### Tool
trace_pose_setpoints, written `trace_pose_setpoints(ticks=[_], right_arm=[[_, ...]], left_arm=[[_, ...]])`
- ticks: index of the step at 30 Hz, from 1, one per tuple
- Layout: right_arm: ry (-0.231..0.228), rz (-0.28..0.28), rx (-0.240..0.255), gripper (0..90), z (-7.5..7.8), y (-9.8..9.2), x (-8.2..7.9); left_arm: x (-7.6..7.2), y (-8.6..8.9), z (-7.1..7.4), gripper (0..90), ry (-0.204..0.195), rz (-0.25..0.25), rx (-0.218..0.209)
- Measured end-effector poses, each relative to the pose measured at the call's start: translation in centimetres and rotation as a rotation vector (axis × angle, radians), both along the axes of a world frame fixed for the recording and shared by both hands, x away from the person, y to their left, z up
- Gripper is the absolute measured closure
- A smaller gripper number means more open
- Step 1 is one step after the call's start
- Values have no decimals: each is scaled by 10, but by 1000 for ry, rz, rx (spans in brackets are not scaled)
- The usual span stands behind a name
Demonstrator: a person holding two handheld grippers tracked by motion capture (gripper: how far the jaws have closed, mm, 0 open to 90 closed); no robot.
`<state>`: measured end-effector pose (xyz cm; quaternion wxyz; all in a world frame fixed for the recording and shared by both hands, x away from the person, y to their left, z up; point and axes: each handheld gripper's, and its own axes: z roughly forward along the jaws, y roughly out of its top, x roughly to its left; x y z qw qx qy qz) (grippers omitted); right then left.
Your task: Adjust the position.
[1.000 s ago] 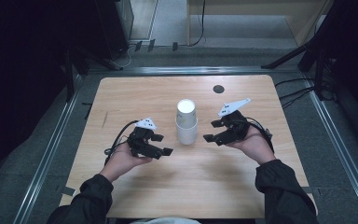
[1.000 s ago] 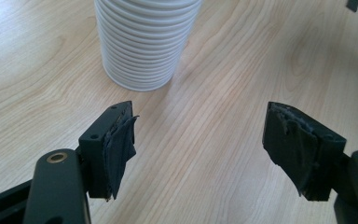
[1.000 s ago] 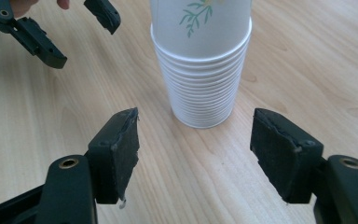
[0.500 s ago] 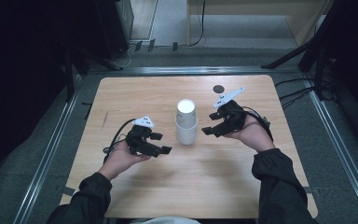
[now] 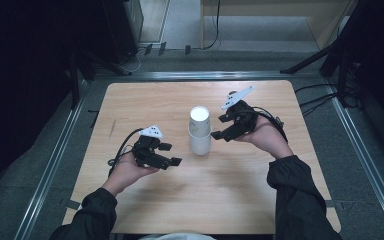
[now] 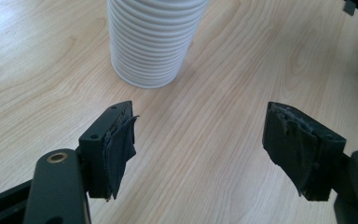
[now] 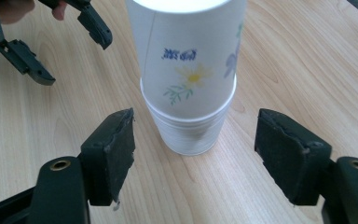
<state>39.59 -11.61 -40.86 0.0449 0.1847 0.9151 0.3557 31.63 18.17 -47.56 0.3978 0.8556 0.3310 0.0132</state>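
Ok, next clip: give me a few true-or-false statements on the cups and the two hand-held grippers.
1. The cup stack stands upside down on the table. True.
2. The right hand-held gripper clamps the stack. False: its jaws have just been opening, apart from the stack.
3. The top cup bears a flower print. True.
4. The left hand-held gripper holds a cup. False: its jaws are open and empty.

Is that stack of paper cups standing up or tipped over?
Standing, but upside down: the stack of paper cups rests rim-down on the table, closed bottom on top, and its flower print shows inverted.
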Motion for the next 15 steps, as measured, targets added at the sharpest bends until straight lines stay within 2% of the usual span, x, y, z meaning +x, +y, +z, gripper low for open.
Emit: trace_pose_setpoints(ticks=[10,15], right_arm=[[-25,54,-19,255,10,29,12],[-35,70,-22,254,12,38,13]], left_arm=[[-11,10,0,254,17,29,-12],[-17,13,-2,254,19,28,-1]])
